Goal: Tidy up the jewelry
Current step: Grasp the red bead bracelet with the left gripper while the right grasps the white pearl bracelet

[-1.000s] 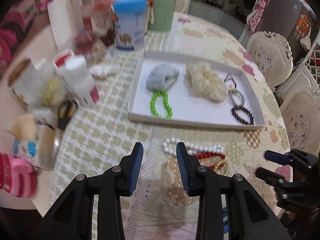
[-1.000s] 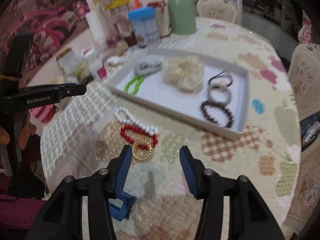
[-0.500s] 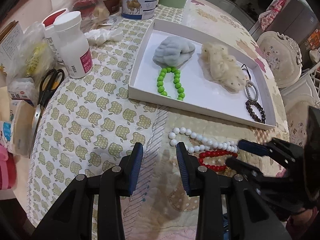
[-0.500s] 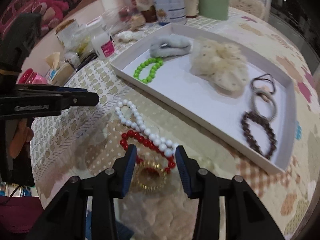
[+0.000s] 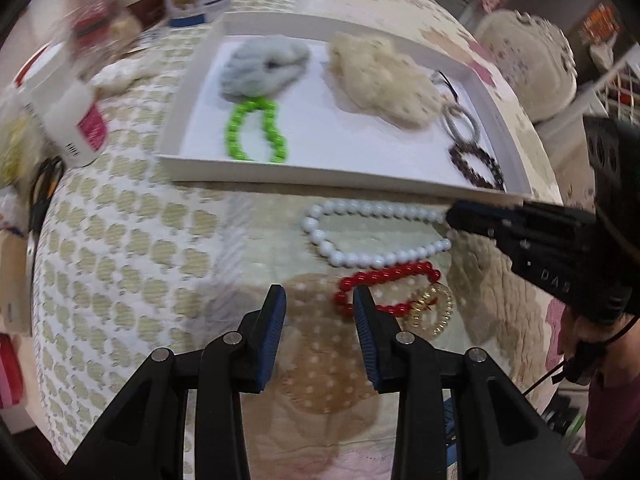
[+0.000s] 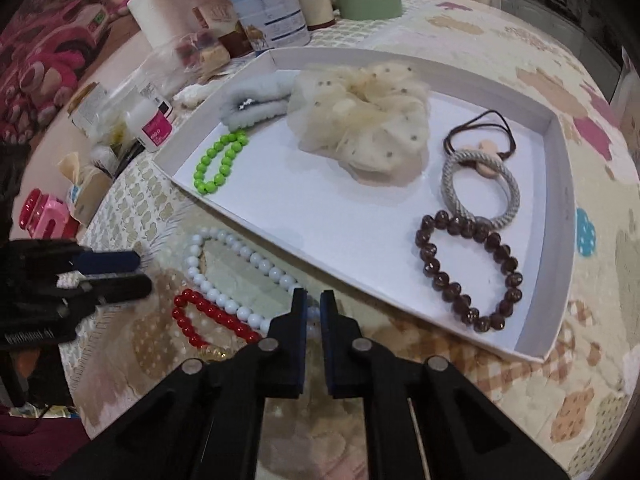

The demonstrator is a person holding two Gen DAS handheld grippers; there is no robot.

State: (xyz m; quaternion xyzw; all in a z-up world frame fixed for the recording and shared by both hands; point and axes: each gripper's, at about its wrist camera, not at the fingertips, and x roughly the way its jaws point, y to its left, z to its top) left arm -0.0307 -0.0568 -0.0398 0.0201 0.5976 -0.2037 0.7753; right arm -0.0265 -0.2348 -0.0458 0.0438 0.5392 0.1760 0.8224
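Glossy white beads (image 6: 256, 260) — plastic, perhaps — on quilted cloth (image 6: 460, 376)

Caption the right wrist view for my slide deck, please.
Right gripper shut on the white bead strand beside the white tray of jewelry.

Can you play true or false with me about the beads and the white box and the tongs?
1. The green bead bracelet lies inside the white tray. True.
2. The white bead necklace is already in the tray. False: it lies on the tablecloth, in front of the tray.
3. The right tongs are closed on the white bead necklace. True.
4. The left tongs hold the red bead bracelet. False: they are open with nothing between them; the bracelet lies beside one finger.
5. The brown bead bracelet sits on the tablecloth. False: it is in the tray, next to the grey hair tie.
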